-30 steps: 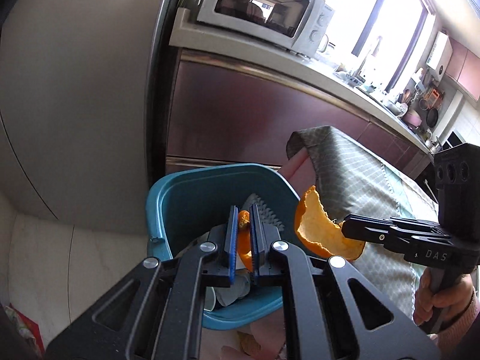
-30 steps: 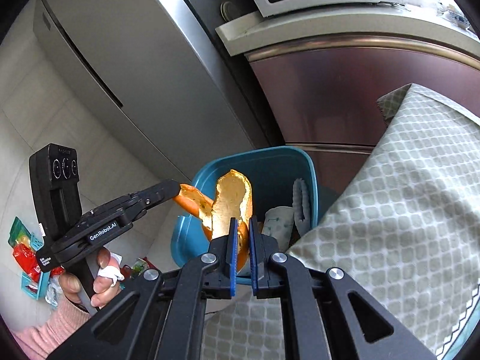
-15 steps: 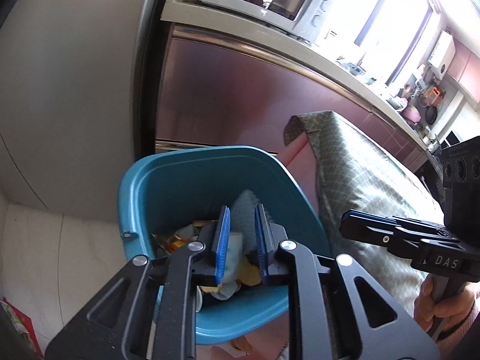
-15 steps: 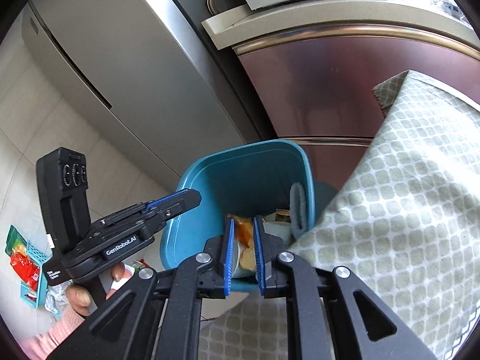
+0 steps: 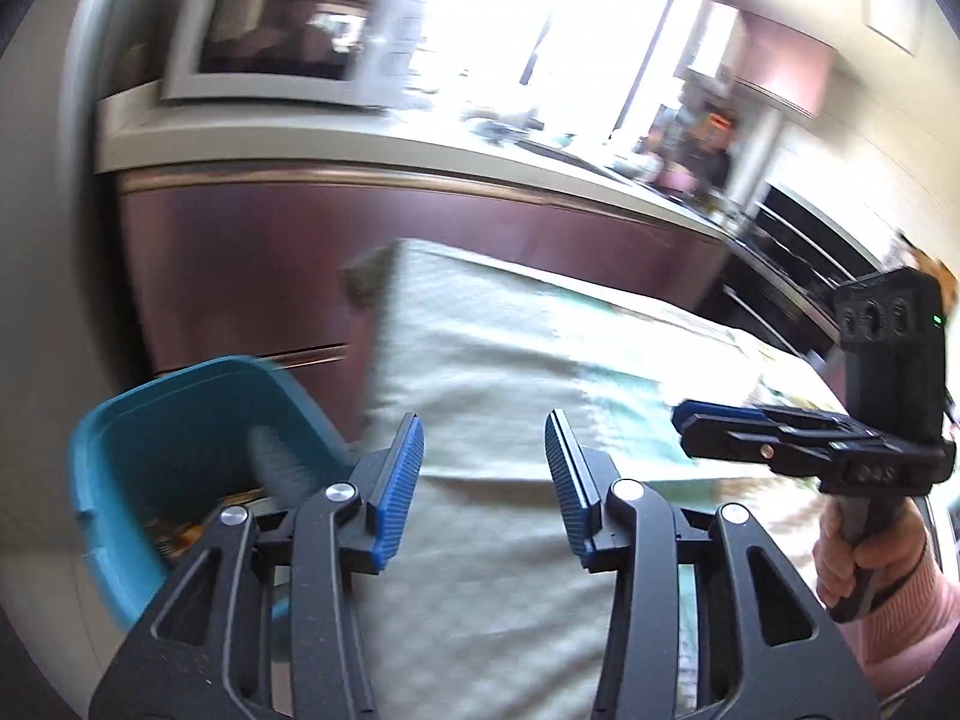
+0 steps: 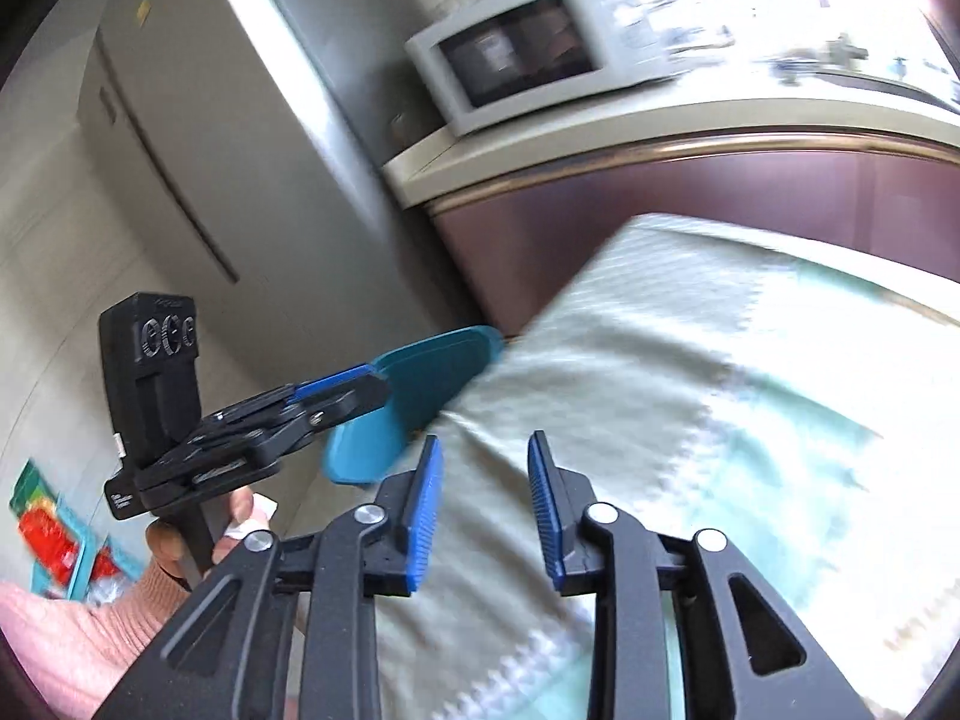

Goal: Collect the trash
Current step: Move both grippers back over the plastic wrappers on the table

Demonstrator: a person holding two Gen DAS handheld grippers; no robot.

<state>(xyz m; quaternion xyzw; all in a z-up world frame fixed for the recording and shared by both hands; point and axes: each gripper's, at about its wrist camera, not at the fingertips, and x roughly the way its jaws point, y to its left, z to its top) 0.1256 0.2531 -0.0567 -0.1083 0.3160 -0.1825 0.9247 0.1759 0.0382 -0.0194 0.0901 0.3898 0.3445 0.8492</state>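
Note:
A teal trash bin (image 5: pixel 180 420) stands at the table's left corner with scraps inside it. It also shows in the right wrist view (image 6: pixel 414 390), partly behind the table edge. My left gripper (image 5: pixel 483 456) is open and empty, above the checked tablecloth (image 5: pixel 510 372) just right of the bin. My right gripper (image 6: pixel 485 480) is open and empty over the cloth (image 6: pixel 690 390) too. Each gripper shows in the other's view, the right one (image 5: pixel 696 420) and the left one (image 6: pixel 360 387). Both views are motion-blurred.
A maroon cabinet (image 5: pixel 252 252) with a microwave (image 5: pixel 288 42) on its counter stands behind the bin. A grey fridge (image 6: pixel 198 138) is to the left. Colourful packets (image 6: pixel 48 534) lie on the floor.
Both grippers held orange peel over the bin, let it drop in, opened wide and swung up and right over the table.

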